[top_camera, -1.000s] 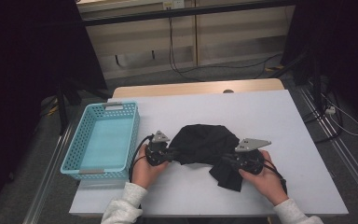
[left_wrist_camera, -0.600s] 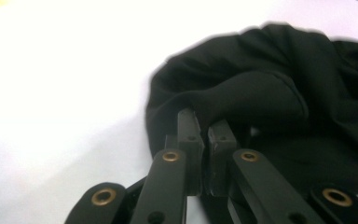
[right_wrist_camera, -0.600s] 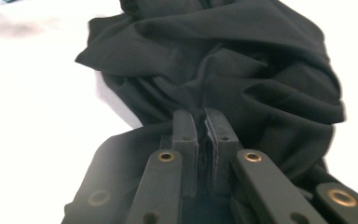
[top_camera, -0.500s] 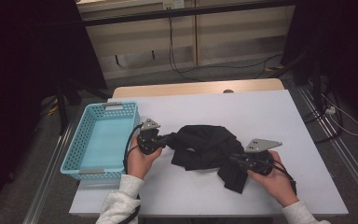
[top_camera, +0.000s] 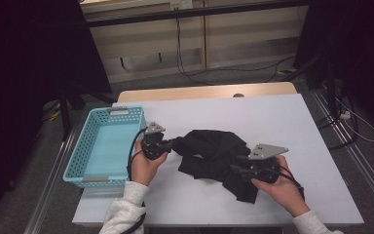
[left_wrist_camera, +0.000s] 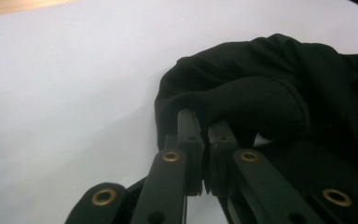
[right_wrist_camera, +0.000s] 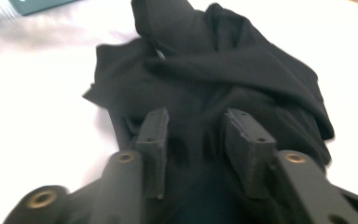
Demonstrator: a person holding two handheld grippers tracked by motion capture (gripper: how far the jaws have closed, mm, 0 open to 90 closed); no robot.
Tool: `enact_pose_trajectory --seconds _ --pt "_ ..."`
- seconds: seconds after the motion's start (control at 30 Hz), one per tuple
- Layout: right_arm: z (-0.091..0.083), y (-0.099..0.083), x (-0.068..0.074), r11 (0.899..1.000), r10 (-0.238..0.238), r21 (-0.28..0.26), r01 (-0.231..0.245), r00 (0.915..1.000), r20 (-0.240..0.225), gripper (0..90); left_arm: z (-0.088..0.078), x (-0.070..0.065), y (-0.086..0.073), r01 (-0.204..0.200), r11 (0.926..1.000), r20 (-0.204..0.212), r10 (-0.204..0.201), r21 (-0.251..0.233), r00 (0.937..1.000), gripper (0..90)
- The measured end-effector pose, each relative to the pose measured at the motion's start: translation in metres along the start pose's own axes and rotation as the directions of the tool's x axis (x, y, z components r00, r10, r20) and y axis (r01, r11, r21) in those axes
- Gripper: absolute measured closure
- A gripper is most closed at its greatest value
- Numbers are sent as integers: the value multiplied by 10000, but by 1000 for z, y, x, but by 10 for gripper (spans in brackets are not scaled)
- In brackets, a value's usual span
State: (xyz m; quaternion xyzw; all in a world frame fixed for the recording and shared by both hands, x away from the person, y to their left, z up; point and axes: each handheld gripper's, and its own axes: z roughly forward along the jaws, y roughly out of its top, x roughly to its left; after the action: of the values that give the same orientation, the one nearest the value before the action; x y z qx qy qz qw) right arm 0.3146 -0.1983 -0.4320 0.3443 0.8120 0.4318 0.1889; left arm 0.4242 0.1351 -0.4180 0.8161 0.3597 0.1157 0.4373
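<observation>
Black cloth (top_camera: 213, 155) crumpled on table (top_camera: 272, 117), left tongs (left_wrist_camera: 204, 135) pinching its edge, right tongs (right_wrist_camera: 198, 135) just opening, cloth between, unpressed.

A white rectangular worktop (top_camera: 272, 122) stands on a grey carpet floor (top_camera: 209, 80), with a light wooden edge (top_camera: 199, 91) along its far side. Behind it is a beige low cabinet wall (top_camera: 233, 39) with black cables (top_camera: 190, 68) hanging down. Dark curtains (top_camera: 24, 73) close the left and right sides. Metal rails (top_camera: 355, 156) run on the floor at the right.
</observation>
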Motion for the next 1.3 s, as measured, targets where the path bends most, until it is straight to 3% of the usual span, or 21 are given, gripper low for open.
enact_pose_trajectory --seconds 0.2,0.4,0.5,0.63,0.7,0.8,1.0,1.2,1.3 --pt "18 16 12 9990 -171 -410 163 9997 -197 376 -10 1 -1 78 10000 -1 -78 -25 10000 871" --pt "53 20 38 9962 -848 109 861 9927 -862 379 -13 -1 -5 223 9997 32 -223 60 9997 872" --pt "66 17 41 9937 -871 634 924 9928 -817 452 -14 -2 -7 282 9996 47 -282 59 9996 872" --pt "71 9 38 9902 -665 1163 770 9935 -921 690 -15 -2 -7 398 9992 102 -398 25 9992 873" --pt "67 8 36 9909 -525 1187 643 9936 -995 840 -16 -2 -7 349 9994 59 -349 -13 9994 874" --pt "59 6 29 9938 -357 1020 452 9950 -933 853 -18 -3 -5 387 9992 59 -386 -57 9992 874" --pt "20 2 -4 9985 494 236 -491 9987 -118 857 -18 0 -4 351 9994 -13 -351 -64 9994 875" --pt "-6 -11 -34 9939 1096 48 -1105 9896 934 857 -19 -1 -1 430 9989 -59 -431 -162 9991 876" --pt "-9 -17 -40 9949 958 178 -993 9852 1420 854 -17 -1 -1 390 9992 -60 -390 -79 9992 875"
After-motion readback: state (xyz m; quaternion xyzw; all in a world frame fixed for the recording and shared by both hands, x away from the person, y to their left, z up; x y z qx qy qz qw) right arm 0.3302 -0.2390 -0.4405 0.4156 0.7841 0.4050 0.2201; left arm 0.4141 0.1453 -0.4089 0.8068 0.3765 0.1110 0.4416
